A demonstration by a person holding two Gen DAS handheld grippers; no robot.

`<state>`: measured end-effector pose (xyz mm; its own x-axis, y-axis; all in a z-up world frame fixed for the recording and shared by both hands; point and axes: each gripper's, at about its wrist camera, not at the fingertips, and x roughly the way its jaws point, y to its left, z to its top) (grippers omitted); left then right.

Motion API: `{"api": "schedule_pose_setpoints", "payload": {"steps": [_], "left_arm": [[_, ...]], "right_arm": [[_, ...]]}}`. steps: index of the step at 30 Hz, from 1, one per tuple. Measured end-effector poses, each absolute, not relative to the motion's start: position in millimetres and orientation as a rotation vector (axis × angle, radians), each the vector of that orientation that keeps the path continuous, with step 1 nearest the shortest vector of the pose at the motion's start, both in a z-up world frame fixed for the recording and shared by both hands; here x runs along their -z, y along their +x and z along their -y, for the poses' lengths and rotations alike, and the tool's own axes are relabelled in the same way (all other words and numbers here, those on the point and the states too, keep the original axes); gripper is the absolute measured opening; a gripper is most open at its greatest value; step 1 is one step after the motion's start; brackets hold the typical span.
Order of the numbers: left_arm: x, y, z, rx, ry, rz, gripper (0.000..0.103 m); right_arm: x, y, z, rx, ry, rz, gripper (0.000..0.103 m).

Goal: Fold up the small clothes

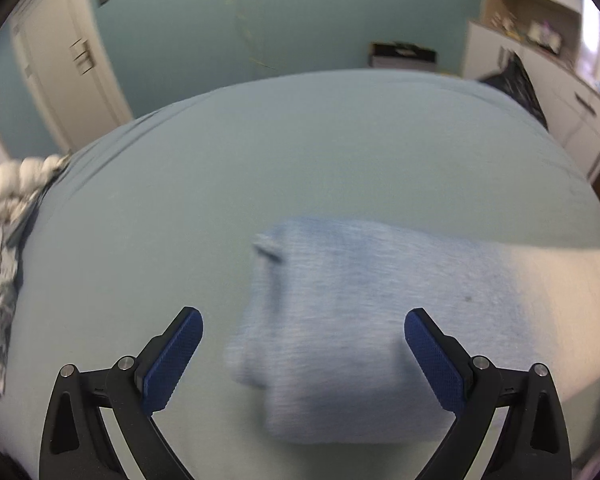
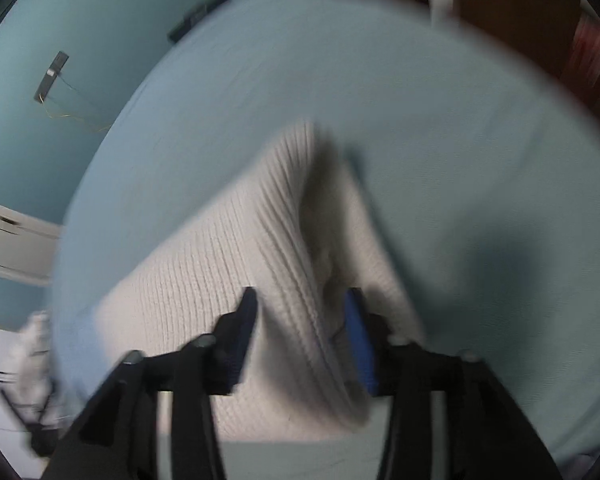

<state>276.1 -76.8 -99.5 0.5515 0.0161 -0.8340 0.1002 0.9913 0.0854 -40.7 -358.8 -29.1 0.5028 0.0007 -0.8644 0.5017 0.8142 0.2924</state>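
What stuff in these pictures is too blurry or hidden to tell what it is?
- Left wrist view: the blue-and-white garment is smeared by motion and cut off by the right edge, so its type is unclear.
- Left wrist view: the crumpled pile on the bed is cut off by the left edge.
- Right wrist view: motion blur hides whether the right gripper touches the white ribbed fabric.
- Left wrist view: shelf items are too small.

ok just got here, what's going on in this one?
A person with a handheld gripper in each hand is folding a small blue-and-white knit garment on a bed with a light blue sheet. The left gripper is open above the blue part, fingers clear of it. The right gripper straddles a raised ridge of the white ribbed part, with a gap showing, so open. More clothes wait at the bed's edge.
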Motion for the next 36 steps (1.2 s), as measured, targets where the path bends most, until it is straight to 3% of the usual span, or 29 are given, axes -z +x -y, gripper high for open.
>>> {"api": "schedule_pose_setpoints", "payload": {"steps": [1,5,10,13,21,25,27,29,31,33,34,36], "left_arm": [[106,277,89,0.071,0.153,-0.995,0.102],[142,279,121,0.077,0.247,-1.052,0.103],[167,279,128,0.003,0.275,-1.053,0.103],[164,285,122,0.003,0.257,-1.101,0.103],[124,266,118,-0.026,0.292,-1.017,0.103],[110,228,100,0.008,0.244,-0.991,0.103],[110,215,93,0.008,0.22,-0.995,0.103],[110,204,74,-0.007,0.199,-1.002,0.103],[110,205,62,-0.024,0.175,-1.017,0.103],[109,206,38,-0.057,0.162,-1.047,0.103],[109,205,27,-0.085,0.163,-1.051,0.103],[109,203,12,-0.121,0.172,-1.051,0.103]], "right_arm": [[15,-41,343,0.32,0.511,-0.967,0.087],[2,-31,285,0.18,0.392,-0.925,0.087],[63,5,205,0.101,0.094,-1.122,0.087],[90,9,189,0.126,-0.058,-1.106,0.102],[44,-27,243,0.174,0.139,-1.119,0.102],[50,-49,296,0.213,0.409,-1.134,0.101],[61,-52,320,0.196,0.534,-1.157,0.093],[91,-64,351,0.108,0.672,-1.22,0.069],[103,-65,361,0.019,0.774,-1.202,0.067],[108,-61,373,-0.03,0.814,-1.182,0.052],[107,-64,373,-0.022,0.821,-1.185,0.036],[93,-71,366,-0.006,0.806,-1.176,0.026]]}}
